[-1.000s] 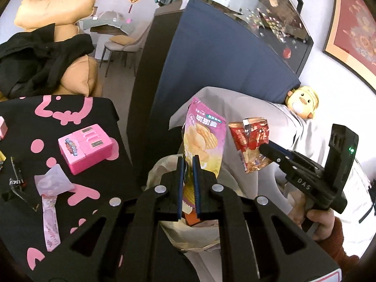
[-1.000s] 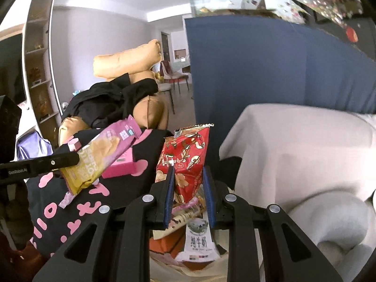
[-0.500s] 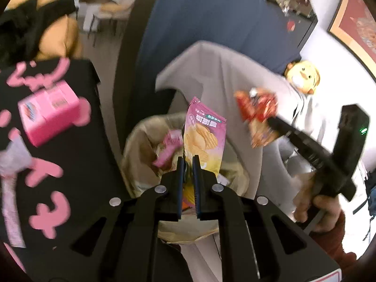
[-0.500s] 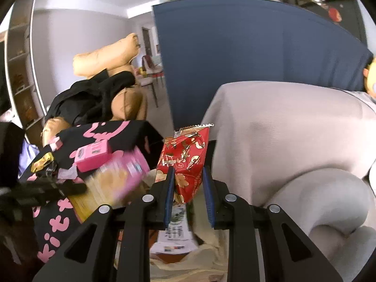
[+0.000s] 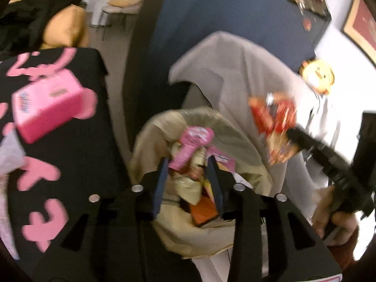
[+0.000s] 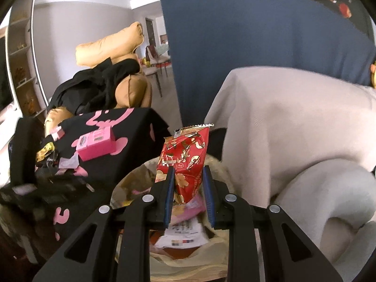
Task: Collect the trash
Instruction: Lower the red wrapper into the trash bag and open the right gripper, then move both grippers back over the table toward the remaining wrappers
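**A:** Start on your left. What are the fingers doing there?

**B:** My left gripper has just been opening, and its fingers now stand apart over the trash bag. The pink chip packet sits loose between and just past them, at about twelve o'clock from the tips; nothing presses on it, so I judge it is dropping into the bag. On the desk, at about ten o'clock, the pink box waits, well apart from the bag.

**A:** And the right?

**B:** My right gripper is partly closed on the red snack packet, which stands upright between the fingers, above the bag's mouth.

**A:** How do you finish this well?

**B:** I'd bring the right hand lower, toward the middle of the opening, before letting go; the packet is light and could catch the rim at three o'clock or slide down the grey cover beside it. Then open wide, lift straight out, and keep the two grippers from bumping over the bag.
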